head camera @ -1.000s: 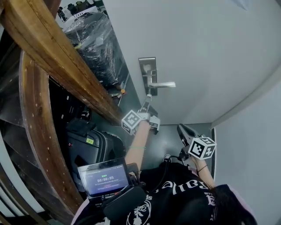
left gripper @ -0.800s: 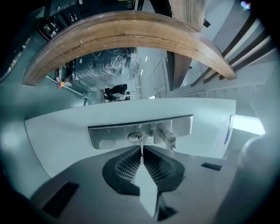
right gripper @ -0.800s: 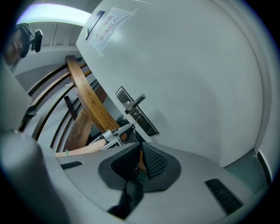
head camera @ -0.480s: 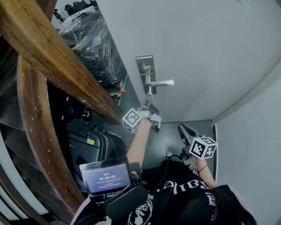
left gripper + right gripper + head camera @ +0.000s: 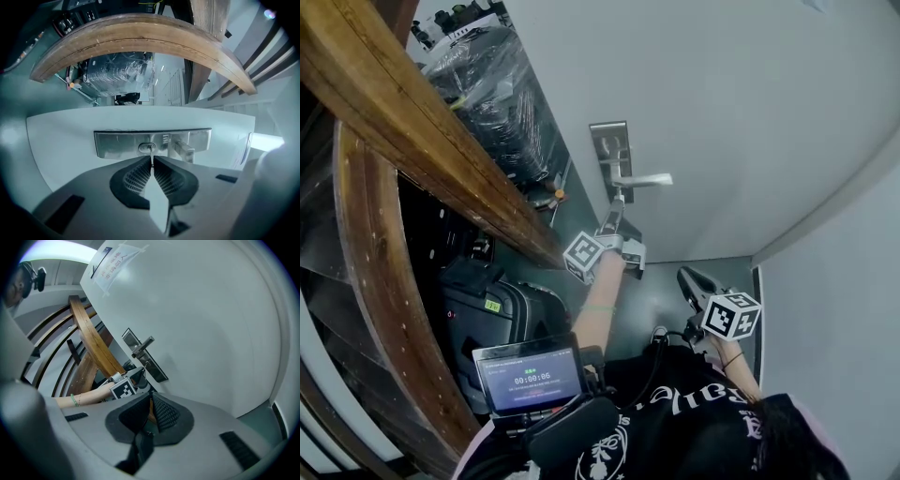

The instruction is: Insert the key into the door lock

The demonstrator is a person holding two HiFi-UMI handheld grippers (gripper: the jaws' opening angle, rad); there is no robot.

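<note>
The steel lock plate (image 5: 152,142) sits on the white door (image 5: 722,112), with its keyhole (image 5: 146,148) left of the lever handle (image 5: 184,150). My left gripper (image 5: 151,159) is shut on a thin metal key (image 5: 150,154). The key's tip reaches the keyhole; how deep it sits I cannot tell. In the head view the left gripper (image 5: 617,208) points up at the lock plate (image 5: 610,150), just below the lever handle (image 5: 643,179). My right gripper (image 5: 682,276) hangs lower and to the right, away from the door. Its jaws (image 5: 150,398) are shut with nothing seen between them.
A curved wooden banister (image 5: 422,141) runs close on the left. Behind it are a plastic-wrapped load (image 5: 487,75) and a black suitcase (image 5: 492,305). A small screen (image 5: 528,377) hangs at the person's chest. A white wall (image 5: 834,281) closes the right side. A paper notice (image 5: 115,263) is taped on the door.
My left gripper has edged slightly up toward the lock plate with the key. The right gripper has barely moved.
</note>
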